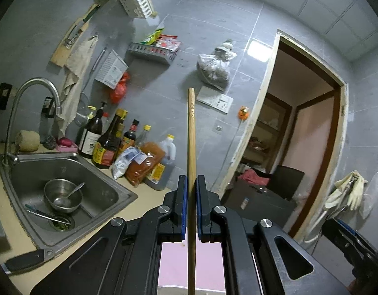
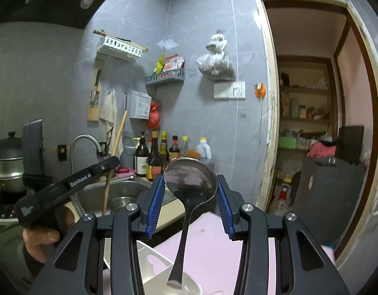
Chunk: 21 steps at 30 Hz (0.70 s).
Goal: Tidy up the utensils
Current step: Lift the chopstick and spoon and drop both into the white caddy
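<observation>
Leftward, the left hand-held gripper (image 1: 191, 184) pinches an upright wooden chopstick (image 1: 191, 147) above the pink board (image 1: 208, 265) beside the sink (image 1: 95, 169); rightward, the right hand-held gripper (image 2: 190, 189) clamps a steel ladle (image 2: 190, 179), handle hanging over a white container (image 2: 152, 268).

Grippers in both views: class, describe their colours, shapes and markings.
The left gripper and right gripper have black frames with cut-out arms and round silver bolts. Their fingers carry ribbed blue pads. White "GenRobot.AI" lettering marks the left one's side.
</observation>
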### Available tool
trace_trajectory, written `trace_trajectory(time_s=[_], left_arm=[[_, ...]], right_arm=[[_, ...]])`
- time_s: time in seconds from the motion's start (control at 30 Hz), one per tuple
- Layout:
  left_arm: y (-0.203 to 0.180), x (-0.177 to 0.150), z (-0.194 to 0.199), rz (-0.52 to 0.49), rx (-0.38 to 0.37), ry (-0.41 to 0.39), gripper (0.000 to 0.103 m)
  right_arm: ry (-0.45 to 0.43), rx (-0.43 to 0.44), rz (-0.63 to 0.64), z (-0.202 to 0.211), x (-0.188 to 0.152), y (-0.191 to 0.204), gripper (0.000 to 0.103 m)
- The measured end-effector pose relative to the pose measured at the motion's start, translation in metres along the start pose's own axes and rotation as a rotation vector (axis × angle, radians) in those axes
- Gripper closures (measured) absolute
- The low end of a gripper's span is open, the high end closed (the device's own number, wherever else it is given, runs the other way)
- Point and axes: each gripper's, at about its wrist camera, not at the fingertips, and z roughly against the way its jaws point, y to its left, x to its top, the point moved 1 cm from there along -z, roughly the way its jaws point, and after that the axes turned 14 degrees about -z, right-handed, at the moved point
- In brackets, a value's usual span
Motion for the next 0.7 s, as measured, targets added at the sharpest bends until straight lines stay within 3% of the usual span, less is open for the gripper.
trace_trajectory(time_s=[0.17, 0.37, 0.7], left_arm=[[-0.009, -0.021, -0.001, -0.031, 0.041, -0.002, 0.099], [-0.017, -0.046, 0.009, -0.034, 0.026, 0.041, 0.099], [-0.032, -0.070, 0.018, -0.119, -0.021, 0.205, 0.097]], right_arm=[[0.029, -0.027, -0.006, -0.012, -0.024, -0.006, 0.064], [0.098, -0.056, 0.001, -0.015, -0.051, -0.014, 0.064], [0.189, -0.041, -0.026, -0.009, -0.077, -0.021, 0.063]])
